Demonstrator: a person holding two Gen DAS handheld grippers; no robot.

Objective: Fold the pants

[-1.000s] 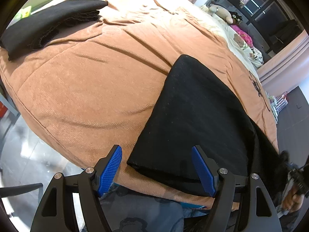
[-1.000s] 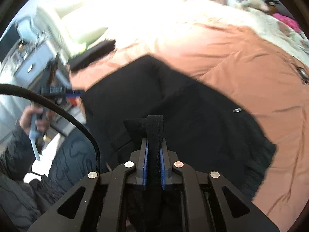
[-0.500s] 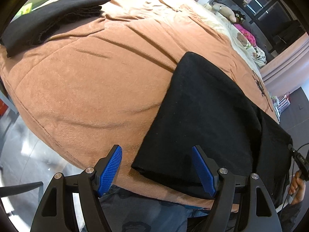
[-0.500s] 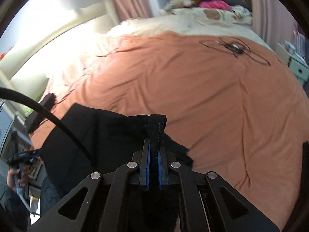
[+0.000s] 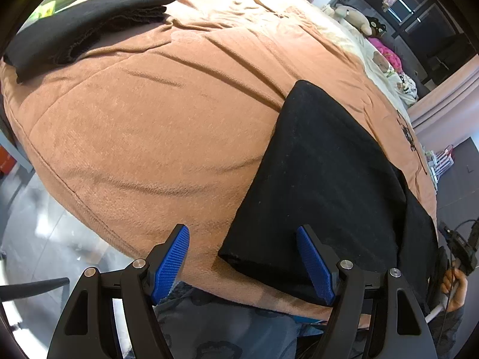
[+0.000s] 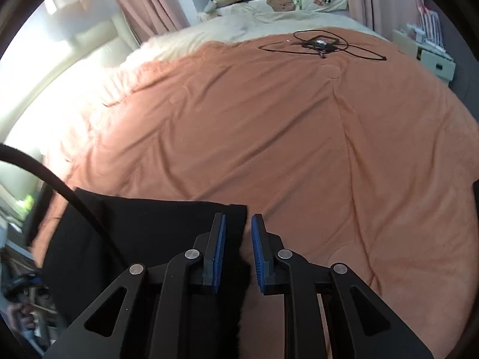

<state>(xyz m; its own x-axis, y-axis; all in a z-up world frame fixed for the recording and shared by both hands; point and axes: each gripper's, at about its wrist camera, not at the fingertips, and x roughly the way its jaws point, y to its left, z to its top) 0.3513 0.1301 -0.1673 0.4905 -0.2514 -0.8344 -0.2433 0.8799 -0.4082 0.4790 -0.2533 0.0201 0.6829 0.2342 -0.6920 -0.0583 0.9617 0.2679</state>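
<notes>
Now the black pants (image 5: pixel 323 185) lie folded over near the bed's front edge, on the orange blanket (image 5: pixel 143 125). A second ago my right gripper (image 6: pixel 238 251) was clamped on their edge; its jaws are opening, cloth loose between them, so this fold looks laid down. My left gripper (image 5: pixel 242 263) hangs wide apart, holding nothing. The pants' near edge is hidden under my right gripper.

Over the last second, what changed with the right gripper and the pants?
The right gripper carried a pinched fold of the black pants across and laid it on the orange blanket; its fingers are now opening, the cloth edge between them but no longer clamped. The left gripper stayed open over the pants' near corner, not gripping. The other folded black garment did not move.
</notes>
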